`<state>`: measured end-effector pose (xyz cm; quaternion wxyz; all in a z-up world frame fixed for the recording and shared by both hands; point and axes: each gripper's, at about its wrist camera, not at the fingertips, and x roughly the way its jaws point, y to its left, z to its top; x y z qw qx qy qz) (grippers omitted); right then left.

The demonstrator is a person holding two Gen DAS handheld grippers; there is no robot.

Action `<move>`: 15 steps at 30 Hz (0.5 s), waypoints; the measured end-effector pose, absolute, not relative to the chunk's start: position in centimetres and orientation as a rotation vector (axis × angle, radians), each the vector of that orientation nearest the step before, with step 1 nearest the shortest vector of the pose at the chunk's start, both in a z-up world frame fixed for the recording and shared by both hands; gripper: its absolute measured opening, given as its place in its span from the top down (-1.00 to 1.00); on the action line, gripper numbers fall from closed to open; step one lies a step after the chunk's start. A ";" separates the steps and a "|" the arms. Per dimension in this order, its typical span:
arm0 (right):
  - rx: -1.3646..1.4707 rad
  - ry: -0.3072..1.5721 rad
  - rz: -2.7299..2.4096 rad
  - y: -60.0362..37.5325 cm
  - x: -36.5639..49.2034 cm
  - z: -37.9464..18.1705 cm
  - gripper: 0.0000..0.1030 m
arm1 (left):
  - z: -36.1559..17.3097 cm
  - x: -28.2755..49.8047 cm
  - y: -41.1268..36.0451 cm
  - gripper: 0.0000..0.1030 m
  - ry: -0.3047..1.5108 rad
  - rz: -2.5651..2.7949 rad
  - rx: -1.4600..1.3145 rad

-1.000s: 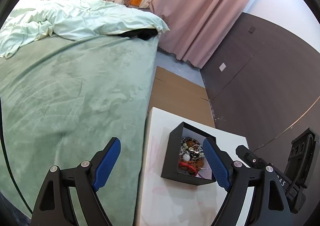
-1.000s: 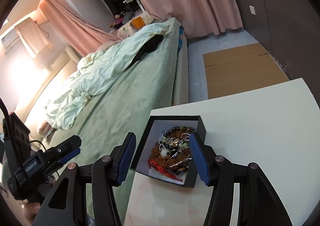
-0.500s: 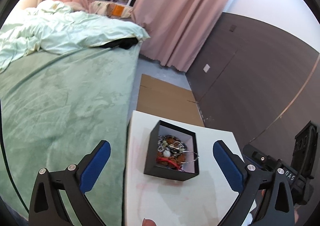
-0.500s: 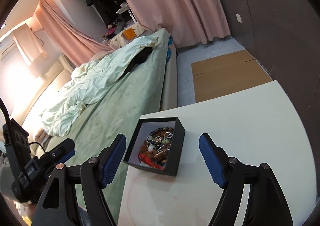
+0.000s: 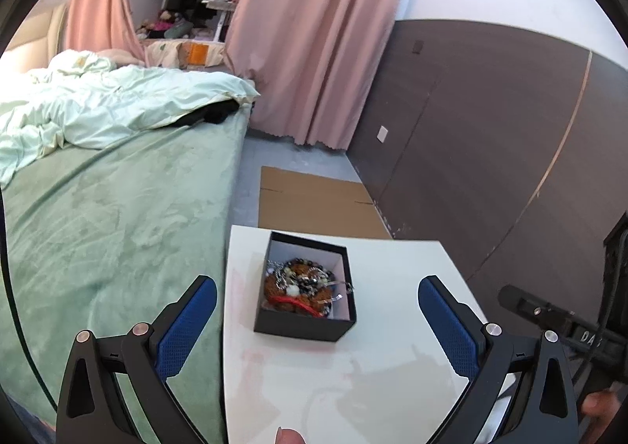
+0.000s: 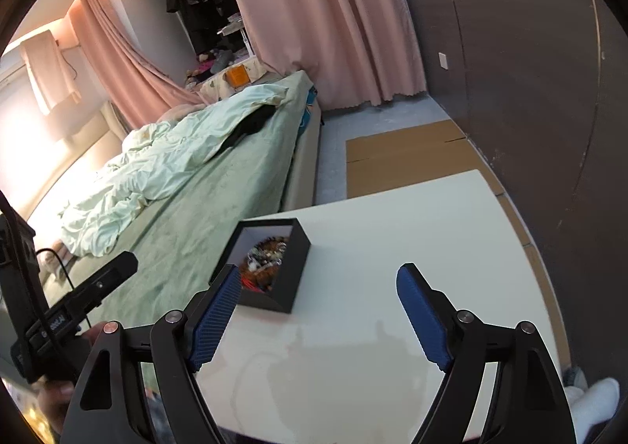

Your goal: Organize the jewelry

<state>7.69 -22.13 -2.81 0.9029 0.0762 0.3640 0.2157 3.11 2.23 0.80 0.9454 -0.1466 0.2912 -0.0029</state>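
A black open box (image 5: 306, 322) with a white lining stands on the white table (image 5: 392, 385). Inside lies a tangle of jewelry (image 5: 302, 285): brown and dark beads, a white bead, silver chain and red cord. My left gripper (image 5: 316, 287) hangs open, pulled back from the box, its blue pads wide on either side with nothing touching them. In the right wrist view the same box (image 6: 290, 279) sits ahead and to the left, jewelry (image 6: 263, 259) showing inside. My right gripper (image 6: 318, 285) is empty and its jaws are opening; its left pad (image 6: 214, 318) overlaps the box's near corner in the picture.
A bed with a green cover (image 5: 110, 216) and a pale duvet (image 5: 110, 110) runs along the table's left edge. Flat cardboard (image 5: 314, 204) lies on the floor beyond the table. Pink curtains (image 5: 314, 43) and a dark wall panel (image 5: 490, 153) stand behind. The other gripper's handle (image 6: 74, 306) shows at left.
Both grippers have opened wide and drawn back and upward from the box, which stays on the table. It was between the pads a second ago and now lies farther ahead.
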 end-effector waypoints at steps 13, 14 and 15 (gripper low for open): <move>0.139 0.781 0.423 -23.8 5.5 -3.2 -0.79 | 1.4 0.6 -1.8 -0.99 0.531 -0.017 -0.160; 0.134 0.777 0.425 -24.0 5.4 -3.2 -0.79 | 1.4 0.6 -1.8 -0.99 0.534 -0.020 -0.160; 0.131 0.774 0.433 -24.1 5.3 -3.3 -0.79 | 1.4 0.4 -2.0 -0.99 0.530 -0.008 -0.149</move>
